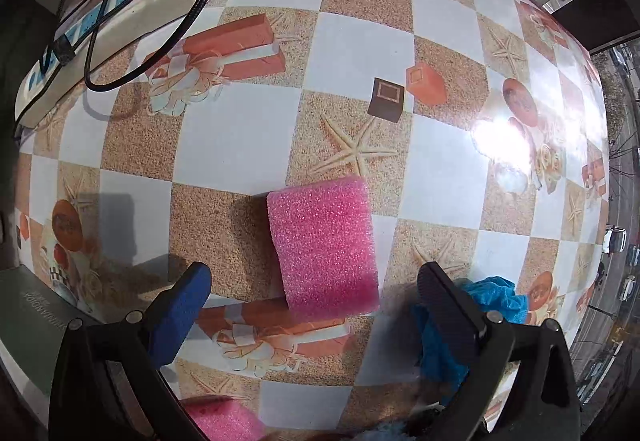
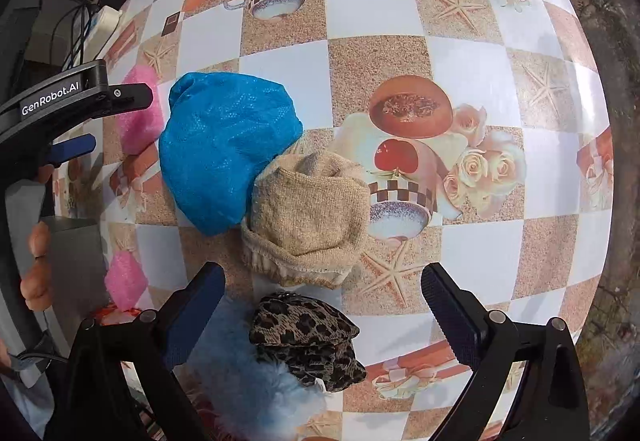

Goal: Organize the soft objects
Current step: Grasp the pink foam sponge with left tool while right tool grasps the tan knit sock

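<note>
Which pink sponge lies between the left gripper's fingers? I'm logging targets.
The larger pink sponge, lying ahead between the open fingers; the other pink sponge lies at the bottom edge.

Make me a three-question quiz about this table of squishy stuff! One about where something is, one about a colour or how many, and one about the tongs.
1. Where is the blue crumpled bag compared with the beige knit piece, seen from the right wrist camera?
A. Up and to the left, touching it
B. Far off to the right
C. Underneath the leopard cloth

2. How many pink foam pieces show in the left wrist view?
A. None
B. Two
C. Five

3. What are the left tongs doing?
A. Squeezing the power strip
B. Shut on the blue bag
C. Open, holding nothing

Answers:
1. A, since the bag's edge meets the knit piece at its upper left.
2. B, one pink foam block lies between the fingers and a second pink piece peeks in at the bottom.
3. C, the fingers stand wide apart on either side of the foam without touching it.
</note>
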Available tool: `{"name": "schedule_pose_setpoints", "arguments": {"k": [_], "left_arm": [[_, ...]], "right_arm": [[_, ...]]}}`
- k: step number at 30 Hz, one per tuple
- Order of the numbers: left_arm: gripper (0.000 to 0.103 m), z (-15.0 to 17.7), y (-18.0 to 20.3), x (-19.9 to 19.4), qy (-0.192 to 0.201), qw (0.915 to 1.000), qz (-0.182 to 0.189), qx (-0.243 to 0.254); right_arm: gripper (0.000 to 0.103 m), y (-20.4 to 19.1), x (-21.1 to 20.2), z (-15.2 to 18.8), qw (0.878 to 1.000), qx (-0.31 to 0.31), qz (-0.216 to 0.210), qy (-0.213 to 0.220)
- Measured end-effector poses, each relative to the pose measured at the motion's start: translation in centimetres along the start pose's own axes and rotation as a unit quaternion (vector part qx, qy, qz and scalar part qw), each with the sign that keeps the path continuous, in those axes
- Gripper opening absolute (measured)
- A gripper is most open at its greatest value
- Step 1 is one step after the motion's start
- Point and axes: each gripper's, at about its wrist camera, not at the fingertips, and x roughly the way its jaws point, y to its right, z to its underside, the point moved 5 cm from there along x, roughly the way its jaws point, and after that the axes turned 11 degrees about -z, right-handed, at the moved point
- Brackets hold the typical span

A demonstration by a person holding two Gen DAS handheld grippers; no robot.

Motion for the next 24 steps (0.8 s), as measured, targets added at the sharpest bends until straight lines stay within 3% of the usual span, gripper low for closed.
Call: {"name": "schedule_pose_setpoints", "arguments": {"k": [9, 17, 20, 22, 24], "left_arm": [[0.103, 0.2, 0.0, 2.0, 0.003, 0.9996, -0.026, -0.013], [0.103, 0.1, 0.2, 2.3, 0.013, 0.9996, -0.026, -0.004], [0.103, -0.2, 0.9, 2.5, -0.007, 0.9995, -0.027, 0.012], [0.103, -0.7, 1.4, 2.4, -0.017, 0.9992, -0.028, 0.022], [0.101, -0.8, 1.5, 2.3, -0.012, 0.9994, -0.026, 0.021]], "right_arm": [[0.1, 0.7, 2.6, -1.2, 1.0, -0.018, 0.02, -0.007], [0.103, -0.1, 3.2, -1.3, 0.998, -0.032, 0.047, 0.004], [0.103, -0.4, 3.3, -1.2, 0.998, -0.032, 0.051, 0.003], [0.098, -0.8, 3.8, -1.1, 0.998, -0.033, 0.059, 0.005], [0.084, -0.9, 3.3, -0.9, 0.998, -0.031, 0.061, 0.011]]}}
